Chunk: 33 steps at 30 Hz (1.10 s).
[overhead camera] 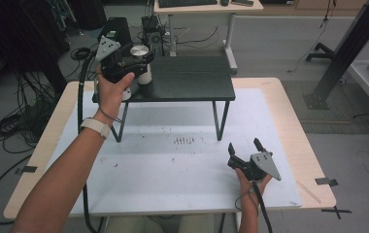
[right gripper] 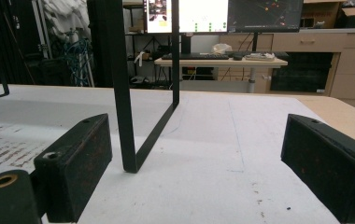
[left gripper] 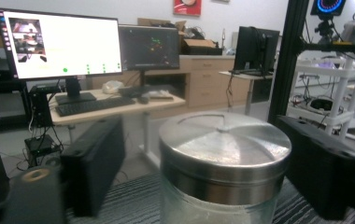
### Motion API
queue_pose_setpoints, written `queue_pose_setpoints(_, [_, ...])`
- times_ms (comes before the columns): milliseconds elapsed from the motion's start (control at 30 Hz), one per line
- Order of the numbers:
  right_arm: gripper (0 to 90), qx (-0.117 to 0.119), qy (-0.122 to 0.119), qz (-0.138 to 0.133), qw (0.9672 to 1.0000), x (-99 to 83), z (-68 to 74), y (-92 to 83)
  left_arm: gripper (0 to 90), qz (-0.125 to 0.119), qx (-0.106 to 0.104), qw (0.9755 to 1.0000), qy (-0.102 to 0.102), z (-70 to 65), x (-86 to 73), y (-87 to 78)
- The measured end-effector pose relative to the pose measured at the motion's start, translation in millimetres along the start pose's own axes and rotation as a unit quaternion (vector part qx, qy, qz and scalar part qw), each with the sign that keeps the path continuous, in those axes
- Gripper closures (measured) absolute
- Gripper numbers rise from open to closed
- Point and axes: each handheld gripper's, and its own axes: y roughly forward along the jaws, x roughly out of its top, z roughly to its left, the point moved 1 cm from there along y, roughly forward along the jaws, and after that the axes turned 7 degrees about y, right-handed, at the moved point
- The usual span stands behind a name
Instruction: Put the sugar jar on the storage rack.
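Observation:
A glass jar with a brushed steel lid (overhead camera: 139, 50) stands at the left end of a black raised shelf (overhead camera: 192, 80). My left gripper (overhead camera: 136, 62) reaches over that end, and its jaws straddle the jar. In the left gripper view the jar (left gripper: 224, 154) sits between the jaws of the left gripper (left gripper: 201, 128), with a clear gap on the left side, so the gripper is open. My right gripper (overhead camera: 244, 144) rests low on the white mat (overhead camera: 173, 165) at the front right, open and holding nothing. The right gripper (right gripper: 199, 135) faces the shelf's thin black leg (right gripper: 124, 116).
The shelf stands on thin legs over the mat, with room underneath. Pale wooden table edges (overhead camera: 313, 160) border the mat. Behind the table is a desk (overhead camera: 207, 6) with monitors (left gripper: 63, 44). A black frame post (overhead camera: 347, 48) stands at the right, and cables (overhead camera: 12, 121) lie on the floor at the left.

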Motion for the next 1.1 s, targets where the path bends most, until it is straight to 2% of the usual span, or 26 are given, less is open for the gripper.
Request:
queue_pose_setpoints(233, [9.2,-0.001,0.000,0.001,1.0000,0.0,0.1,0.1,9.4,-0.019,-0.001,0.9998,0.009,-3.6,8.3,-11.5])
queue_pose_setpoints(333, [9.2,-0.001,0.000,0.001,1.0000,0.0,0.1,0.1,7.5,-0.035,-0.004,0.9994,0.004,-5.5,15.7,-20.2])
queue_pose_setpoints(500, [9.2,0.000,0.000,0.001,1.0000,0.1,0.1,0.1,5.3,-0.046,-0.008,0.9989,0.001,-6.2,21.0,-30.2])
queue_pose_setpoints(533, [9.2,0.000,0.000,0.001,1.0000,0.1,0.1,0.2,4.6,-0.051,-0.011,0.9987,0.002,-7.3,21.7,-36.6])
queue_pose_setpoints(700, [9.2,-0.001,0.000,0.001,1.0000,0.1,0.0,0.2,2.4,-0.057,-0.017,0.9982,0.005,-8.8,19.6,-47.9])
queue_pose_setpoints(733, [9.2,-0.001,0.000,0.001,1.0000,0.0,0.1,0.1,0.7,-0.060,-0.017,0.9980,0.007,-9.2,18.8,-55.5])
queue_pose_setpoints(767, [9.2,-0.001,0.000,0.001,1.0000,0.0,0.1,0.1,0.2,-0.060,-0.017,0.9980,0.007,-9.2,18.8,-55.5])
queue_pose_setpoints(900, [9.2,-0.001,0.000,0.002,1.0000,0.1,0.1,0.2,0.2,-0.071,-0.024,0.9972,0.008,-8.8,16.8,-72.2])
queue_pose_setpoints(1100, [9.2,-0.001,-0.001,0.003,1.0000,0.1,0.3,0.3,0.2,-0.087,-0.022,0.9959,0.006,-7.7,11.2,-98.0])
